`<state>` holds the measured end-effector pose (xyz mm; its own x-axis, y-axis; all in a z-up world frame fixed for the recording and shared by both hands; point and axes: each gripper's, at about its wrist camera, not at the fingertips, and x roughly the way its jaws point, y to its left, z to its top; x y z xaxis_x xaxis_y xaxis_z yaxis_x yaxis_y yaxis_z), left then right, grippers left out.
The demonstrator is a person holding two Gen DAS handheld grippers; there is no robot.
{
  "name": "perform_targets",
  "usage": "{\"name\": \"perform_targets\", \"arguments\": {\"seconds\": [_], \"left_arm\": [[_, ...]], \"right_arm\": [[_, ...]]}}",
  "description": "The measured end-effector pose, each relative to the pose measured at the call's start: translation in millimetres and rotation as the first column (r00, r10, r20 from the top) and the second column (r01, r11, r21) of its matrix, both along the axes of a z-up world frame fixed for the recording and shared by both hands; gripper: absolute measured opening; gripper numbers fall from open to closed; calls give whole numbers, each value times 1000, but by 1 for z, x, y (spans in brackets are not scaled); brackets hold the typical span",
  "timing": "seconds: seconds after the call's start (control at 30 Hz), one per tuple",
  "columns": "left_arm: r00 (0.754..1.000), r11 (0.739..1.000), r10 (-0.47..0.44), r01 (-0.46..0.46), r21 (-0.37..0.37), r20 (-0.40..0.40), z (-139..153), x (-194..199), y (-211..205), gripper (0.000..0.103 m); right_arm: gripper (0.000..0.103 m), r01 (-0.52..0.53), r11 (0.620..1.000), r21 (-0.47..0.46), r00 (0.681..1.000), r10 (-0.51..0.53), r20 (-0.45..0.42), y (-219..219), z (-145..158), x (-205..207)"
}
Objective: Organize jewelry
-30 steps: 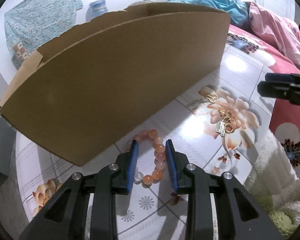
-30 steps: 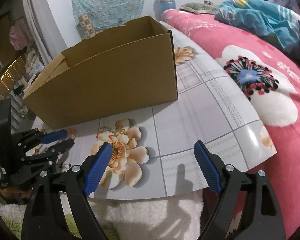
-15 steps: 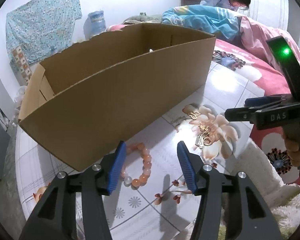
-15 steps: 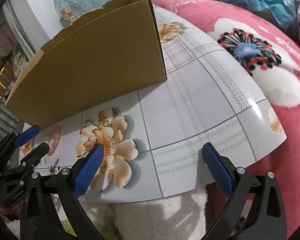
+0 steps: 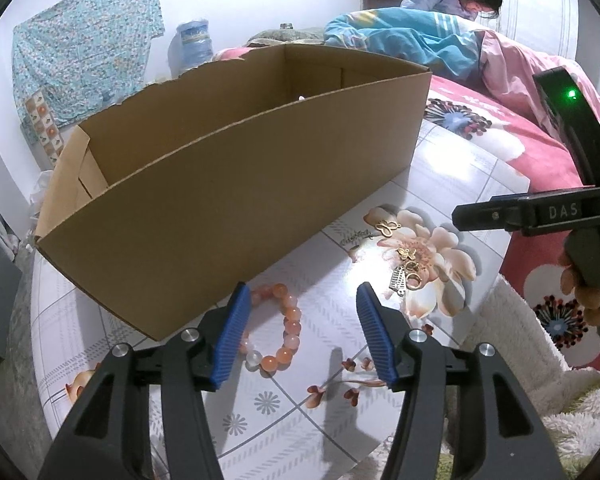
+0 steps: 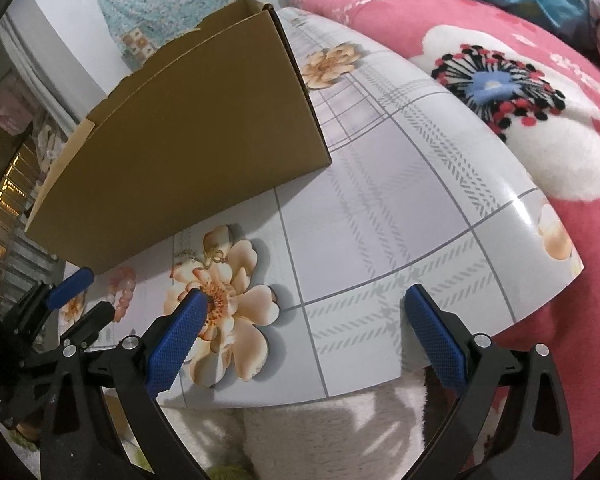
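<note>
Orange bead bracelet [image 5: 274, 326] lies beside cardboard box [image 5: 220, 200] near tabletop's front edge; left gripper [image 5: 300, 336] spread, empty; right gripper [image 6: 300, 336] spread wide. Next: pinch bracelet, lift into box.

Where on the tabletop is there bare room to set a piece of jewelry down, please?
The widest free patch is the checked tabletop between the cardboard box and the pink blanket. Crowded: the strip in front of the box, where the bead bracelet and gold charms lie, with both grippers over it.
</note>
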<state>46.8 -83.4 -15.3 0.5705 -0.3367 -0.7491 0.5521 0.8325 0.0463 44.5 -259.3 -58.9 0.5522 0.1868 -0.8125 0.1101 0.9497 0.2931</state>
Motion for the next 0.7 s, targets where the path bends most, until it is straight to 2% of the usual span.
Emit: {"name": "perform_targets", "arguments": {"seconds": [0.2,0.37,0.57,0.7], "left_arm": [[1000,1000,0,0,0,2,0,-1,-1,55],[1000,1000,3,-3,-4,1,0,0,-1,56],[1000,1000,-2,2,-2,6,1,-2,-1,57],[1000,1000,-1,1,-3,7,2,-2,-1,57]], "right_arm": [[95,8,1000,-13,1000,-8,-11,7,0,0],[95,5,1000,23,1000,-5,-8,3,1,2],[95,-14,999,-40,1000,14,-20,12,0,5],[95,-6,1000,-10,1000,6,-14,12,1,5]]}}
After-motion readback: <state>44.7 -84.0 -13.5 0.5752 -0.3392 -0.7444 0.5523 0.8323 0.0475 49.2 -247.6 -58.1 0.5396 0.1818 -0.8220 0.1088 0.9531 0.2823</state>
